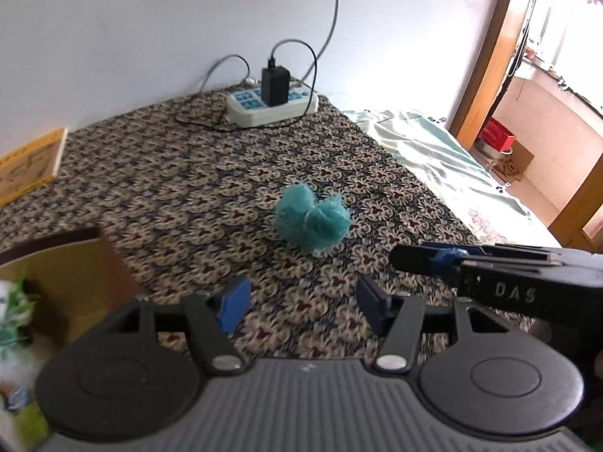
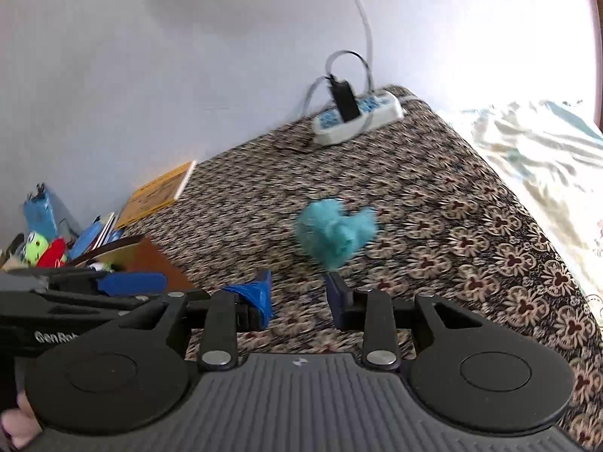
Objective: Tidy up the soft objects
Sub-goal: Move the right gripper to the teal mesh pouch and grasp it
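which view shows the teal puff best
The left wrist view: the teal puff is sharp there, its netted ruffles and pinched middle plain against the patterned cloth. The right wrist view shows the same puff smeared by motion blur, just a fuzzy teal shape beyond the tongs.

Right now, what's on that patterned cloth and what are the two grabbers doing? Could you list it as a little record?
Surface: patterned cloth
Loose soft item: teal mesh puff, lying on the cloth, untouched
Box: brown cardboard box, at the left, toys inside
Far end: power strip, charger plugged in
Left gripper: open, empty
Right gripper: open narrower, empty
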`<state>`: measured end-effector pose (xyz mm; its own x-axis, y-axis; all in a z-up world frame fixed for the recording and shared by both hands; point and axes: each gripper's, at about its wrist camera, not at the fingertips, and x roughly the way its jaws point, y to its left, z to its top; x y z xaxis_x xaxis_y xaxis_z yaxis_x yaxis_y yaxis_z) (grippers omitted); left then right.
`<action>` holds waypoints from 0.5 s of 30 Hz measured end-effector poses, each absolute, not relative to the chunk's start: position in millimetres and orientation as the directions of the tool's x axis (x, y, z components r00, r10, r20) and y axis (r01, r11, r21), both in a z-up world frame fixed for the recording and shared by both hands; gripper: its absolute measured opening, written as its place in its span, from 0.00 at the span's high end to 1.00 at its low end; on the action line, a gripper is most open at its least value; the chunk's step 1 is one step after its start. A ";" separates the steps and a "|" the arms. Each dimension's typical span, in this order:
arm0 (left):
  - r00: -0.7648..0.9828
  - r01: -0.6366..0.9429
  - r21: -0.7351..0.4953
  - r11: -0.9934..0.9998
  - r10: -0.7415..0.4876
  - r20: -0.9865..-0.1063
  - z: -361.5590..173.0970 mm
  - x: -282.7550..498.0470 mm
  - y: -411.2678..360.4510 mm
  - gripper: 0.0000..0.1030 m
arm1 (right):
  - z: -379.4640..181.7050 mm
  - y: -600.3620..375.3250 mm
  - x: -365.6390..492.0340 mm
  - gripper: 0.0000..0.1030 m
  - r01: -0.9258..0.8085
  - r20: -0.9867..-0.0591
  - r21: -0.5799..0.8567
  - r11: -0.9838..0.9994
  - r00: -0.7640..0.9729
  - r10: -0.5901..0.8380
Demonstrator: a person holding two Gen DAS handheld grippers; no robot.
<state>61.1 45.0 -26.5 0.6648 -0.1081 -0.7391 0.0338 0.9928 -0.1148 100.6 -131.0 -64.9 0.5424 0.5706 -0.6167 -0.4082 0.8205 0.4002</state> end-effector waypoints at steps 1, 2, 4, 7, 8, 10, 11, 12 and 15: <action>0.657 0.026 -0.114 0.993 -0.103 -0.747 -32.0 70.2 40.6 0.41 | -67.5 -134.4 108.9 0.85 -0.399 -0.622 0.414 0.818 0.533 0.574; 0.653 0.020 -0.114 0.993 -0.099 -0.751 -37.0 77.3 37.4 0.41 | -70.3 -138.0 118.4 0.85 -0.387 -0.624 0.432 0.815 0.524 0.580; 0.643 0.005 -0.118 0.993 -0.094 -0.760 -48.4 94.1 31.8 0.41 | -76.1 -143.9 137.2 0.85 -0.360 -0.624 0.475 0.803 0.505 0.596; 0.637 -0.016 -0.132 0.991 -0.092 -0.766 -59.9 112.1 26.3 0.40 | -83.6 -147.5 163.1 0.85 -0.329 -0.627 0.527 0.784 0.472 0.620; 0.634 -0.029 -0.135 0.990 -0.086 -0.769 -64.5 118.6 25.2 0.40 | -86.7 -147.5 171.1 0.84 -0.323 -0.630 0.537 0.780 0.461 0.625; 0.636 -0.052 -0.145 0.988 -0.079 -0.768 -71.9 131.0 23.4 0.40 | -93.4 -146.7 186.9 0.84 -0.319 -0.637 0.549 0.773 0.440 0.633; 0.634 -0.068 -0.146 0.987 -0.071 -0.770 -75.4 136.3 22.9 0.40 | -96.0 -145.4 192.9 0.84 -0.317 -0.639 0.552 0.771 0.432 0.636; 0.634 -0.083 -0.154 0.985 -0.067 -0.770 -78.9 141.6 23.4 0.40 | -98.7 -144.2 199.3 0.84 -0.316 -0.640 0.559 0.767 0.424 0.641; 0.633 -0.105 -0.173 0.979 -0.068 -0.771 -89.0 156.2 23.8 0.40 | -107.6 -138.9 218.9 0.84 -0.306 -0.642 0.584 0.752 0.394 0.658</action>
<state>156.2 23.8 -89.0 0.6332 -0.0683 -0.7710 -0.1054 0.9792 -0.1733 218.9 -138.9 -107.6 0.3938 0.6581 -0.6417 -0.3059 0.7522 0.5837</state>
